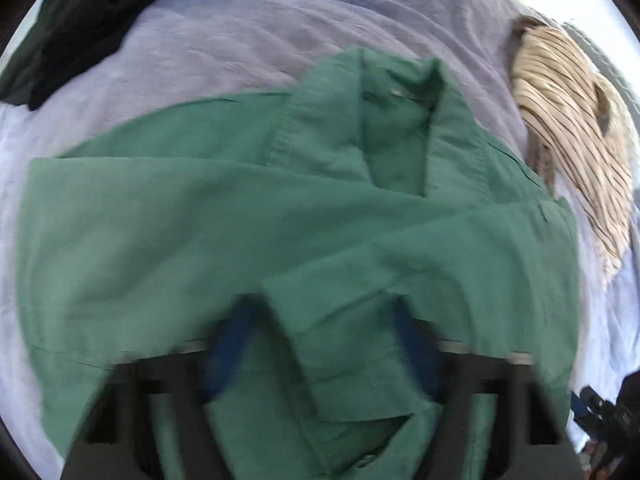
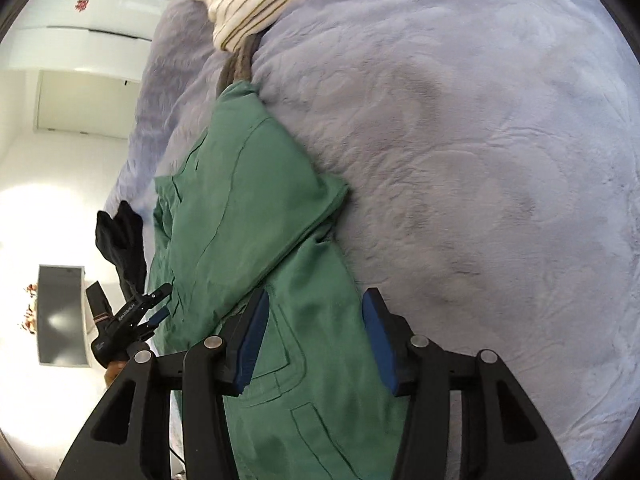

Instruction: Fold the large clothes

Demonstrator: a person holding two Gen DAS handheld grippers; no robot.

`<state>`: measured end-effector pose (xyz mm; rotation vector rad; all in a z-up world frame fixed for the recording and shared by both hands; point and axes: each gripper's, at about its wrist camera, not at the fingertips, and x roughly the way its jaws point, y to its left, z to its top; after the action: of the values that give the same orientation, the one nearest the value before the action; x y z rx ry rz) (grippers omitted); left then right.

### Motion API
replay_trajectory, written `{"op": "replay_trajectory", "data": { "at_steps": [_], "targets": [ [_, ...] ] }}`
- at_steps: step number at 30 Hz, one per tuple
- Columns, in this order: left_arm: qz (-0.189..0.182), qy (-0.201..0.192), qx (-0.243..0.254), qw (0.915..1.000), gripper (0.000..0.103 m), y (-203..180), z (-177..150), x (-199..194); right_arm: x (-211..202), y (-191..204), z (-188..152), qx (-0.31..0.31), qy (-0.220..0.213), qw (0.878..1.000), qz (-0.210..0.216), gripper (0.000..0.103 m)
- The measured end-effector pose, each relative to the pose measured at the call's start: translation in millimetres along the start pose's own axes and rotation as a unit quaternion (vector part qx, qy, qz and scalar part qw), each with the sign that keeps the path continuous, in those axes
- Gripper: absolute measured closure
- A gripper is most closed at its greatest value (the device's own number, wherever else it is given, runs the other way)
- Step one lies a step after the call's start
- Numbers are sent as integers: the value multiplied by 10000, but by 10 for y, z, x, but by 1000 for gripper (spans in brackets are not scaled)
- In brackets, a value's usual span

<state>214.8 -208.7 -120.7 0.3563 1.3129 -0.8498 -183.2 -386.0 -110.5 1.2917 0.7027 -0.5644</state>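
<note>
A green collared shirt [image 1: 248,224] lies on the lavender bedspread [image 1: 224,28], collar away from me, sleeves folded across the front. My left gripper [image 1: 320,312] is open just above it, a cuffed sleeve [image 1: 344,360] lying between the blue pads; the view is blurred. In the right wrist view the shirt [image 2: 248,216] runs along the bed and my right gripper [image 2: 316,300] is open over its lower part, with cloth between the blue pads [image 2: 376,332]. The left gripper [image 2: 156,312] also shows there at the shirt's far edge.
A cream striped garment [image 1: 572,136] lies at the right of the shirt, also at the top of the right wrist view [image 2: 248,0]. A black garment [image 1: 68,28] lies at the far left. White cabinets [image 2: 80,28] and a dark screen [image 2: 60,316] stand beyond the bed.
</note>
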Motion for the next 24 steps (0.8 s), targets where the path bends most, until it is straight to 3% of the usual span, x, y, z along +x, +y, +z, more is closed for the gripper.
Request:
{"op": "replay_trajectory", "data": {
  "at_steps": [1,2,4,8,13,15,22,24],
  "targets": [
    [168,-12,73,9998,62,-19,-13,20,14,20,-5,-28,-3,10000,-7,49],
    [209,-53,104,9997,80,-23,-11,13,26,61,-11,-72,-1,10000,-15,49],
    [79,-127,1,9999,85,17,24,-60,43,126,-21,-138,1,9999,-61,49],
    [40,-651,344,9973,85,-6,169,-335,13,229,-54,-317,-46,9994,-165,49],
    [474,-540,543,9959,85,74,342,-82,61,265,-42,-406,-42,9989,-239,49],
    [432,-519,404,9969,84,127,348,-45,85,293,-36,-449,-45,9986,-279,49],
    [727,-607,378,9948,82,156,137,-405,-45,453,59,-813,-285,9954,-423,49],
    [641,-651,355,9952,82,156,92,-486,-59,523,119,-933,-311,9944,-374,51]
  ]
}}
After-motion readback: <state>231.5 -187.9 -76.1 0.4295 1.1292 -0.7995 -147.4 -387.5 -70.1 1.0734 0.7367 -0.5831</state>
